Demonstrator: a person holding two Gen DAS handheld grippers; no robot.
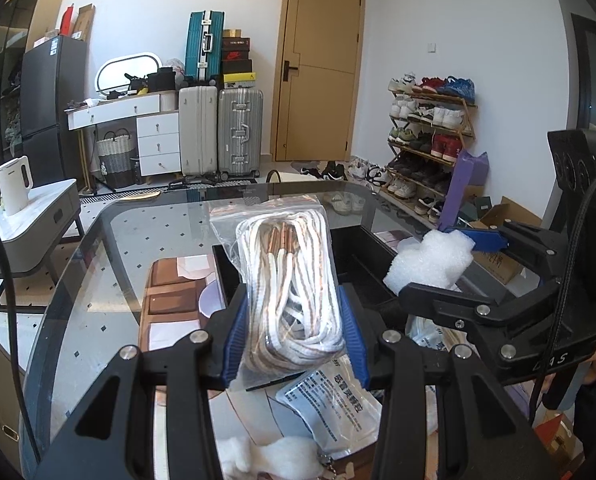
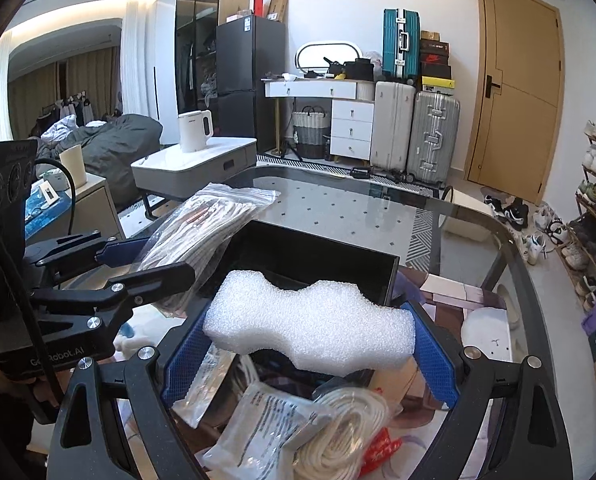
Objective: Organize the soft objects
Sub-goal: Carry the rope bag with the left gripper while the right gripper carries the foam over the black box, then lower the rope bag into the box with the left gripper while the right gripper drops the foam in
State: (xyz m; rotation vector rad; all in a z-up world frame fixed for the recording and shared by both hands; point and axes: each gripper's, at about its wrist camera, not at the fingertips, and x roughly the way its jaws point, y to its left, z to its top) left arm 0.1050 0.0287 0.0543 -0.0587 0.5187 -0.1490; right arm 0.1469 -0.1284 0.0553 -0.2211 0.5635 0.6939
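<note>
A clear zip bag of white and tan cord (image 1: pixel 293 280) stands upright between the blue pads of the left gripper (image 1: pixel 293 332), which is clenched on its lower half, holding it up in front of the black bin (image 1: pixel 362 268) on the glass table (image 1: pixel 137 224). In the right wrist view the same bag (image 2: pixel 201 236) leans just to the left of the bin (image 2: pixel 318 260), its sealed top pointing toward the far edge of the table (image 2: pixel 378 204). The right gripper (image 2: pixel 310 356) grasps a white foam block (image 2: pixel 310 320) by its two ends, its jaws spread wide to span the block's length; the block is held level above the near edge of the bin. From the left wrist camera this foam block (image 1: pixel 430 260) shows at the right side of the bin, pinched by the right gripper (image 1: pixel 438 268) that reaches in from the right. Below both grippers lies a pile of other soft things on the table: a printed white packet (image 1: pixel 330 400), another white packet (image 2: pixel 257 424), a loose coil of white rope (image 2: pixel 346 436) and a piece of white padding (image 1: pixel 273 460) at the bottom edge. Beyond the table stand suitcases (image 1: pixel 221 132), a brown door (image 1: pixel 318 68) and a shoe rack (image 1: pixel 430 140) by the wall.
</note>
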